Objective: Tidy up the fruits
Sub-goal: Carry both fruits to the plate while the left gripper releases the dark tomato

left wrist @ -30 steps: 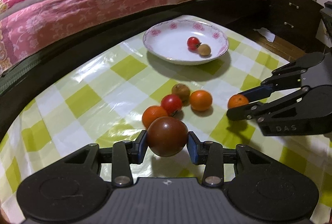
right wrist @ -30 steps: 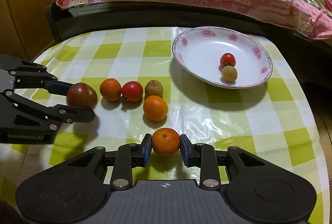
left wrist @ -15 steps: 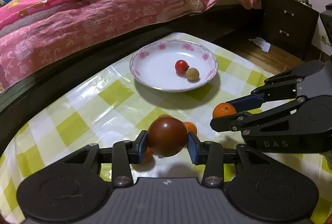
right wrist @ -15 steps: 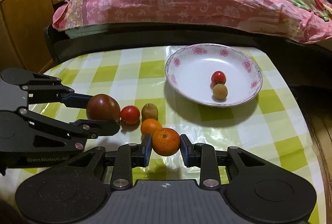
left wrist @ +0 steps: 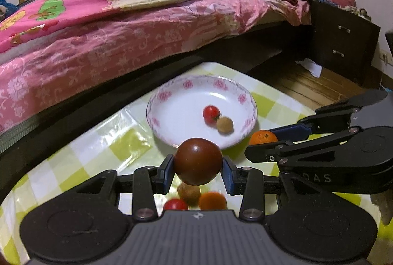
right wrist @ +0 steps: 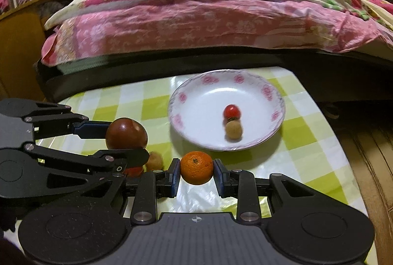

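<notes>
Left tongs (left wrist: 197, 170) clamped on a dark brown-red tomato (left wrist: 198, 161), held above the table (left wrist: 86, 162), just short of the near rim of the plate (left wrist: 157, 115). Right tongs (right wrist: 196, 173) clamped on a small orange (right wrist: 196, 167), also lifted, beside the left pair and close to the plate's near edge. Inside the plate: a cherry tomato (right wrist: 231, 112) touching a tan round fruit (right wrist: 233, 130), leaving most of the white dish bare. Below the lifted fruit, still on the checked cloth: a red tomato (left wrist: 175, 204), a brownish fruit (left wrist: 189, 193) and another orange (left wrist: 212, 201), clustered. Bed (left wrist: 122, 27) close behind the table's far edge; wooden floor (right wrist: 368, 154) past the right edge.
</notes>
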